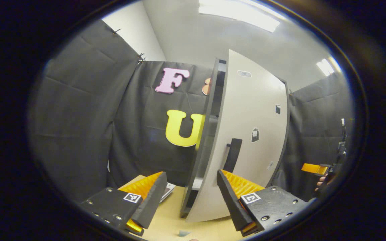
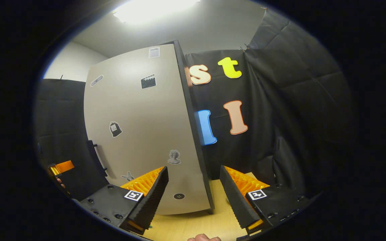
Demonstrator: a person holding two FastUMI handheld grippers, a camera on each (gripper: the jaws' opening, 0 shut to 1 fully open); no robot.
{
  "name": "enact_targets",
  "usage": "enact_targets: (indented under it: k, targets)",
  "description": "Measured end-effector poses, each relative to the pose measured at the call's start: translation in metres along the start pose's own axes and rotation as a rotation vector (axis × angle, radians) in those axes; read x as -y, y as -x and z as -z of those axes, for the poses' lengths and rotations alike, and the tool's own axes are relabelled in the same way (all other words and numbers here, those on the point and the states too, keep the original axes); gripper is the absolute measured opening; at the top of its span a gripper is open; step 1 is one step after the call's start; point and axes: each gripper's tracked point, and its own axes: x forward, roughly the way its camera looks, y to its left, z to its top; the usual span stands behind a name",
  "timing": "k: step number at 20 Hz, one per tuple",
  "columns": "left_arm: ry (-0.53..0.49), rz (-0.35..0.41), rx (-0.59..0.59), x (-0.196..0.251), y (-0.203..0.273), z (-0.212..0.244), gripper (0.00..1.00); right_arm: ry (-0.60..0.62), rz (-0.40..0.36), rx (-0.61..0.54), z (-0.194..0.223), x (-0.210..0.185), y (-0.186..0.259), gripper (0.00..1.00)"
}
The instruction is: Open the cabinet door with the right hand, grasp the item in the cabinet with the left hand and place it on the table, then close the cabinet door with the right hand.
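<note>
A pale wooden worktop (image 1: 166, 221) is seen at the bottom of both views. On it stands the cabinet (image 1: 213, 134), right of centre in the left gripper view, its grey door (image 1: 253, 134) slightly ajar with a dark handle (image 1: 232, 154) at mid-height. Stickers are noted on the door. The item inside cannot be made out through the gap. The left claw (image 1: 191, 197) is held open, nothing between its fingers. The right claw (image 2: 194, 195) is likewise open and empty, before the door's hinge-side edge. Black cloth walls (image 1: 79, 117), a white ceiling (image 1: 186, 30) and ceiling lights (image 1: 240, 15) are recorded.
</note>
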Motion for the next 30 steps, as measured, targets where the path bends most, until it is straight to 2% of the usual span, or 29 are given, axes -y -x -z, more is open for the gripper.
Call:
enact_targets:
  k: [2, 3, 4, 5, 6, 7, 9, 11, 12, 13, 15, 16, 18, 19, 21, 22, 23, 24, 25, 27, 30]
  targets:
    - [-0.022, -0.026, -0.005, 0.014, 0.000, 0.011, 0.95, 0.022, -0.002, -0.002, 0.001, 0.015, -0.003, 0.98]
    - [-0.030, -0.044, -0.009, 0.020, 0.003, 0.017, 0.88, 0.029, -0.008, -0.008, 0.003, 0.021, -0.002, 0.98]
    - [-0.034, -0.057, -0.008, 0.026, 0.005, 0.020, 0.92, 0.031, -0.021, -0.012, 0.003, 0.025, -0.002, 0.98]
    - [-0.033, -0.065, -0.006, 0.035, 0.007, 0.023, 0.88, 0.034, -0.035, -0.013, 0.003, 0.027, 0.000, 0.98]
    - [-0.028, -0.071, -0.011, 0.042, 0.008, 0.026, 0.92, 0.038, -0.038, -0.015, 0.004, 0.030, 0.000, 0.98]
    - [-0.020, -0.069, -0.015, 0.051, 0.010, 0.029, 0.96, 0.036, -0.032, -0.021, 0.005, 0.034, 0.001, 0.98]
    - [-0.011, -0.046, -0.031, 0.068, 0.011, 0.037, 0.88, 0.009, -0.018, -0.018, 0.006, 0.038, 0.006, 0.98]
    - [-0.042, -0.051, -0.053, 0.073, 0.012, 0.043, 0.96, -0.017, -0.019, -0.009, 0.009, 0.039, 0.008, 0.97]
    - [-0.062, -0.052, -0.056, 0.075, 0.012, 0.043, 0.88, -0.018, -0.012, -0.010, 0.011, 0.040, 0.007, 0.92]
    - [-0.080, -0.049, -0.055, 0.078, 0.012, 0.042, 0.88, -0.014, -0.004, -0.015, 0.014, 0.040, 0.007, 0.97]
    - [-0.115, -0.038, -0.055, 0.082, 0.010, 0.041, 0.88, -0.008, 0.010, -0.022, 0.017, 0.039, 0.006, 0.97]
    - [-0.126, -0.029, -0.061, 0.083, 0.008, 0.043, 0.92, -0.012, 0.019, -0.023, 0.018, 0.038, 0.006, 0.98]
    - [-0.072, 0.015, -0.096, 0.088, -0.001, 0.059, 0.92, -0.022, 0.037, -0.027, 0.022, 0.035, 0.008, 0.98]
    - [-0.033, 0.042, -0.131, 0.090, -0.004, 0.075, 0.89, -0.016, 0.052, -0.045, 0.028, 0.033, 0.010, 0.98]
    - [-0.018, 0.045, -0.148, 0.077, -0.008, 0.084, 0.92, 0.016, 0.098, -0.036, 0.035, 0.037, 0.018, 0.98]
    - [-0.031, 0.040, -0.149, 0.072, -0.007, 0.084, 0.88, 0.032, 0.125, -0.033, 0.040, 0.040, 0.021, 0.97]
    - [-0.052, 0.034, -0.144, 0.064, -0.006, 0.081, 0.88, 0.041, 0.143, -0.040, 0.048, 0.041, 0.025, 0.98]
    - [-0.073, 0.036, -0.134, 0.058, -0.006, 0.077, 0.92, 0.043, 0.151, -0.050, 0.054, 0.040, 0.028, 0.98]
    - [-0.087, 0.044, -0.127, 0.053, -0.008, 0.075, 0.88, 0.045, 0.159, -0.058, 0.059, 0.039, 0.030, 0.98]
    - [-0.091, 0.057, -0.131, 0.045, -0.006, 0.073, 0.92, 0.045, 0.183, -0.076, 0.067, 0.039, 0.031, 0.98]
    - [-0.081, 0.069, -0.122, 0.030, -0.004, 0.070, 0.89, 0.022, 0.207, -0.075, 0.066, 0.030, 0.024, 0.98]
